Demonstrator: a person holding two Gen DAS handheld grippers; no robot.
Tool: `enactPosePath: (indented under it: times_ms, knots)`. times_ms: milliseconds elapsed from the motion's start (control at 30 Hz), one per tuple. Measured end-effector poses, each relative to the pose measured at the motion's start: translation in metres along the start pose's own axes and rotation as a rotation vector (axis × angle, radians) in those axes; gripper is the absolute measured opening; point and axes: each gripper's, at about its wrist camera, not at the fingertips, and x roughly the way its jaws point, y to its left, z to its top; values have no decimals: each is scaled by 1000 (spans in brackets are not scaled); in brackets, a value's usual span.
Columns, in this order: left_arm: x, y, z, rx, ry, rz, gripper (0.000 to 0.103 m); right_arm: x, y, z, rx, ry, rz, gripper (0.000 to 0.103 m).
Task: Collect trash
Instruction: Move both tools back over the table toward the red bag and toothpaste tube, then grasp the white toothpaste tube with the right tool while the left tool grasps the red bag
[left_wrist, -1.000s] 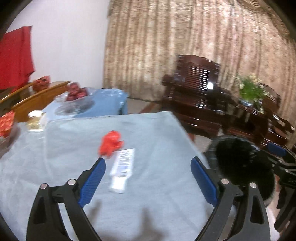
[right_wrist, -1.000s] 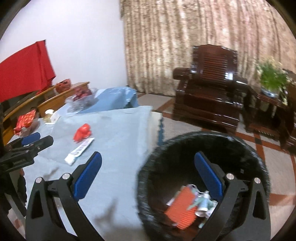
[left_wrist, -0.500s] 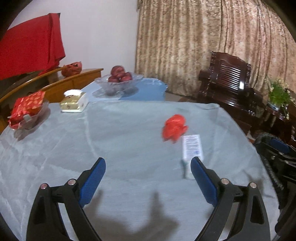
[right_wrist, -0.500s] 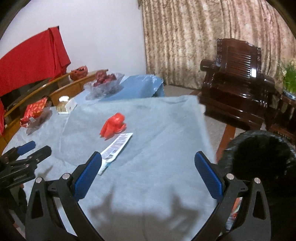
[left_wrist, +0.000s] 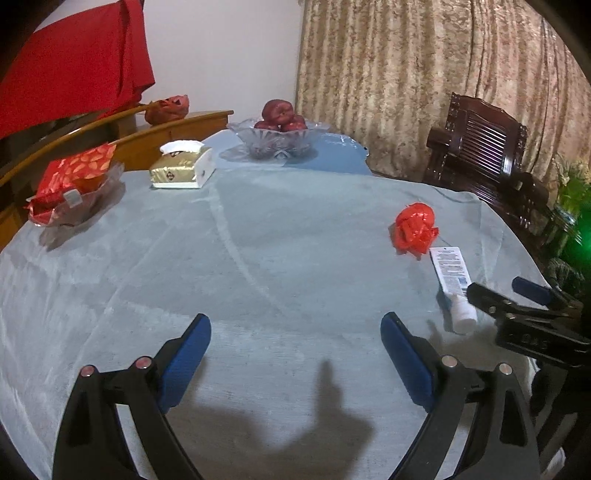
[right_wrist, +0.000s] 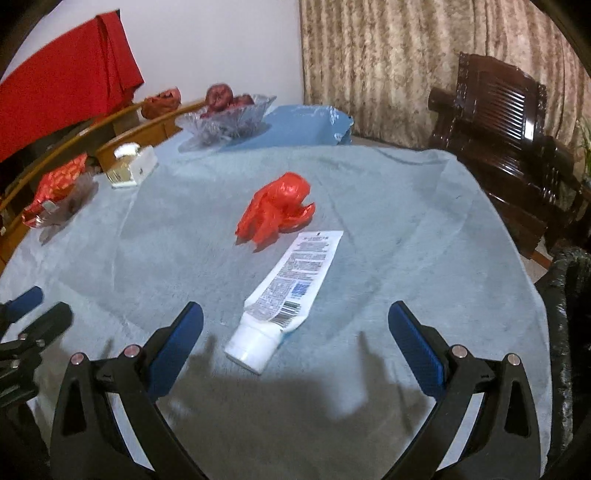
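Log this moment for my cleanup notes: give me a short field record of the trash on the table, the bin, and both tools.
surface: table under a grey-blue cloth
trash 1: crumpled red plastic bag, lying loose on the cloth
trash 2: flattened white tube, cap end toward the right tool, just in front of the bag
bin: dark bin at the table's right edge, contents not visible
left tool: open, empty, over bare cloth
right tool: open, empty, tube's cap between its fingers
other items: tissue box, fruit bowl

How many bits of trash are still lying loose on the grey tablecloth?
2: a crumpled red plastic bag mid-table, and a white squeezed tube lying just in front of it, nearest the right gripper.
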Motion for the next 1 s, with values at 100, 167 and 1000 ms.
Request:
enactPosePath:
  times_ms: [100,167,1000]
  knots:
    - [2,5,2,-17,-2,-5,91,11,4,1,-9,29,-17,97]
    - [4,6,4,-28,-3,-9,91,16,7,1,-15,45,-29,97]
    - [11,-12,7,-43,8,-40,91,18,-29,2,-26,72,-45,96]
